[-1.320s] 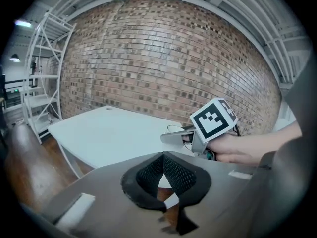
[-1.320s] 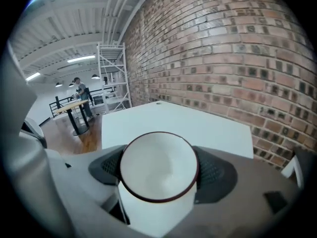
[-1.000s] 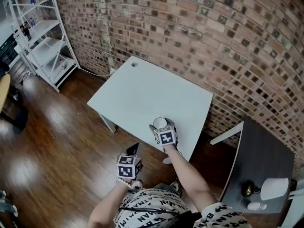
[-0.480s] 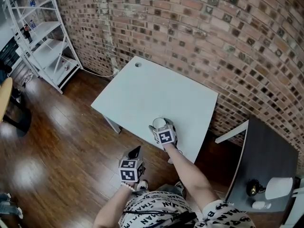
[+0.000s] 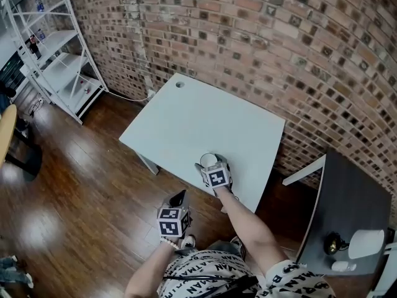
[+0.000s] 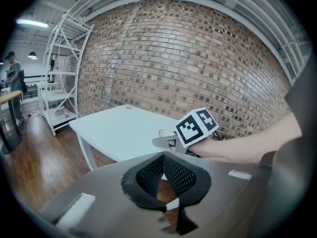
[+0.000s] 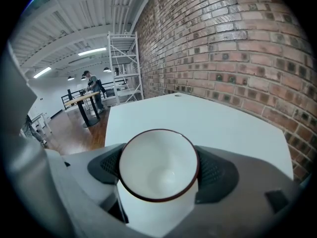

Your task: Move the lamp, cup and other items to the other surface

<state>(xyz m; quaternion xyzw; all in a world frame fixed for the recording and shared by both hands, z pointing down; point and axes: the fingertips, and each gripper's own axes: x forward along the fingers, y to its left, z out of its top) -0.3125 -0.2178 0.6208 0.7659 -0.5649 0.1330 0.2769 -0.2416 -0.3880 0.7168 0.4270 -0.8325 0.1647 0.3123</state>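
The white cup [image 7: 157, 168], red-rimmed and mouth up, is clasped between the pads of the right gripper [image 5: 209, 165], which press on its two sides. In the head view it is seen just below the frame's centre, at the near edge of the white table [image 5: 186, 117]. Whether its base rests on the top cannot be told. Its axis is upright, so a straight lowering is judged enough. The left gripper [image 5: 177, 198] is closed on nothing, lower in the frame over the wooden floor [image 5: 74, 197]. The remaining items [image 5: 365, 243] are seen on the dark table [image 5: 350, 203], lower right.
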